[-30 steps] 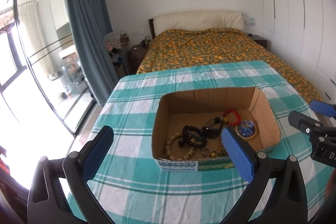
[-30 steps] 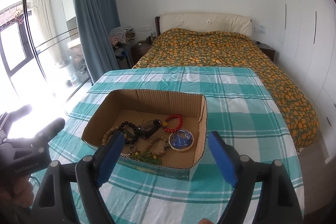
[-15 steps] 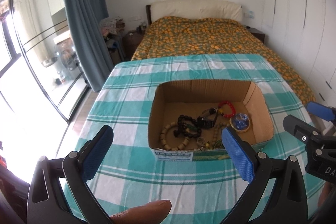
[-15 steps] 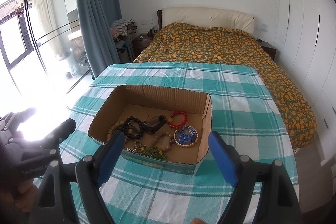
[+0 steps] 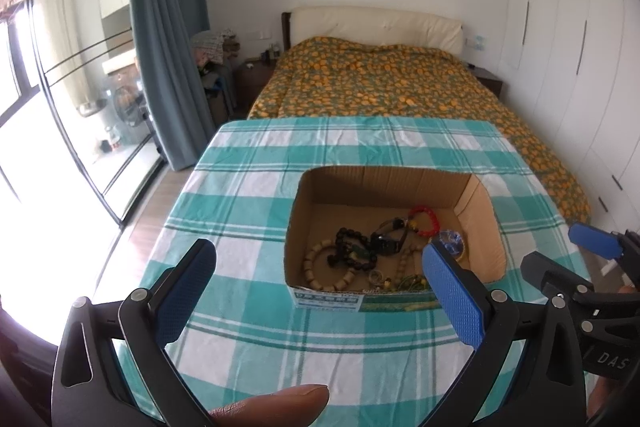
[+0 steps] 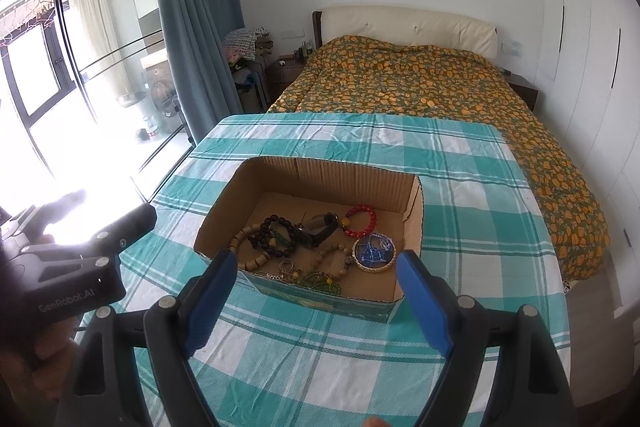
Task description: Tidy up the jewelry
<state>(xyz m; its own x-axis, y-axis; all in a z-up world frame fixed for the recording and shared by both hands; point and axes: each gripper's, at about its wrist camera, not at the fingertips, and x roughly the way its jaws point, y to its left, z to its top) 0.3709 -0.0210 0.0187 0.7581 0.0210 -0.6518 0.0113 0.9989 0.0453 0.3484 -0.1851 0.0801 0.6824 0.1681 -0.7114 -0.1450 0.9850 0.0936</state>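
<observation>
Since a moment before, both grippers had drawn back and risen a little, so the cardboard box (image 5: 394, 227) sat farther off and more of the checked tablecloth (image 5: 248, 195) showed in front of it. The left gripper (image 5: 320, 291) hung above the near edge of the table with its blue pads spread wide, grasping nothing; a fingertip (image 5: 276, 407) of the person poked in at six o'clock of that view. The right gripper (image 6: 316, 301) was likewise splayed and empty — its pads framed the near wall of the box. The jewelry lay in a heap on the box floor: a red bead bracelet (image 6: 361, 220) toward one o'clock of the pile, a black watch (image 6: 316, 230) at the middle, a dark bead bracelet (image 6: 269, 235) at nine o'clock, a pale wooden bead bracelet (image 6: 251, 259) against the near-left wall, and a small round dish of blue pieces (image 6: 374, 251) at three o'clock, near the right wall. Some greenish beads (image 6: 320, 281) sat at six o'clock — tangled, hard to sort out. Beyond the table stood a bed (image 6: 420, 83) under an orange-patterned cover, with a blue curtain (image 6: 192, 27) at ten o'clock.
</observation>
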